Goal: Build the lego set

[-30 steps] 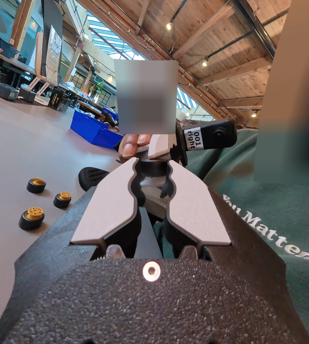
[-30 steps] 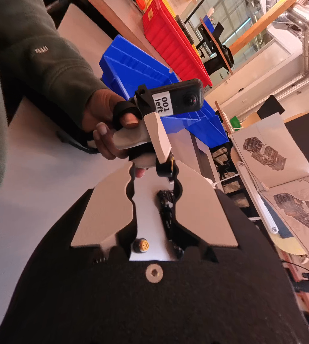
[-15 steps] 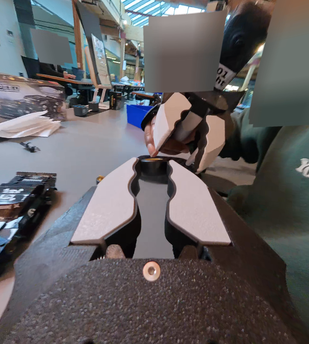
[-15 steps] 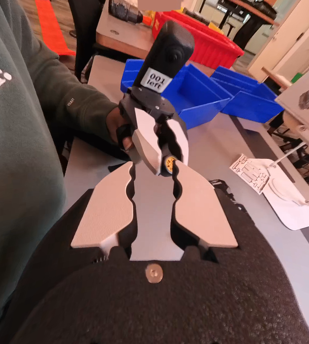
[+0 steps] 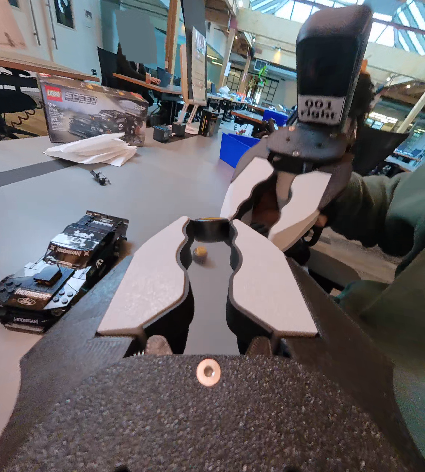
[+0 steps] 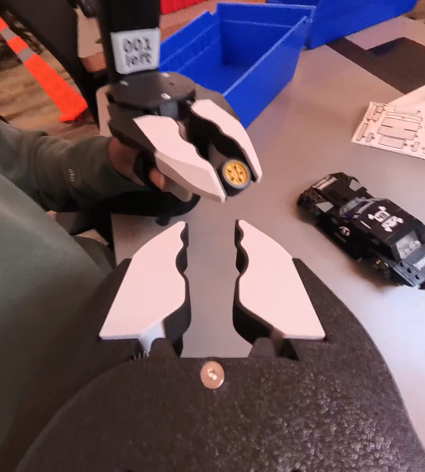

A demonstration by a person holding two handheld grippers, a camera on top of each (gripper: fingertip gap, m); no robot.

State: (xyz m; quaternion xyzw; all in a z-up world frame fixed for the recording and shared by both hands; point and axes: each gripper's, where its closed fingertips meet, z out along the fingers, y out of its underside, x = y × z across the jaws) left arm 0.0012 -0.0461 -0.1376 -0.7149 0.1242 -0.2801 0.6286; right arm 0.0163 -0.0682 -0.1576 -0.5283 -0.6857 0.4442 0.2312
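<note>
Left wrist view | left tongs point(image 5: 210, 224) grip wheel point(image 5: 210, 229) | right tongs point(image 6: 211, 224) empty, apart

Two grippers are showing: the left gripper point(image 5: 210, 224) is clamping one gold-hubbed wheel point(image 6: 237, 172), and the right gripper point(image 6: 211, 224) is gaping with nothing between its fingers. One more small gold-capped wheel point(image 5: 200, 253) is sitting on the table under the left fingers. One black lego car point(image 5: 60, 268) is lying beside them. Two blue bins point(image 6: 244, 46) are sitting beyond the fingertips.
</note>
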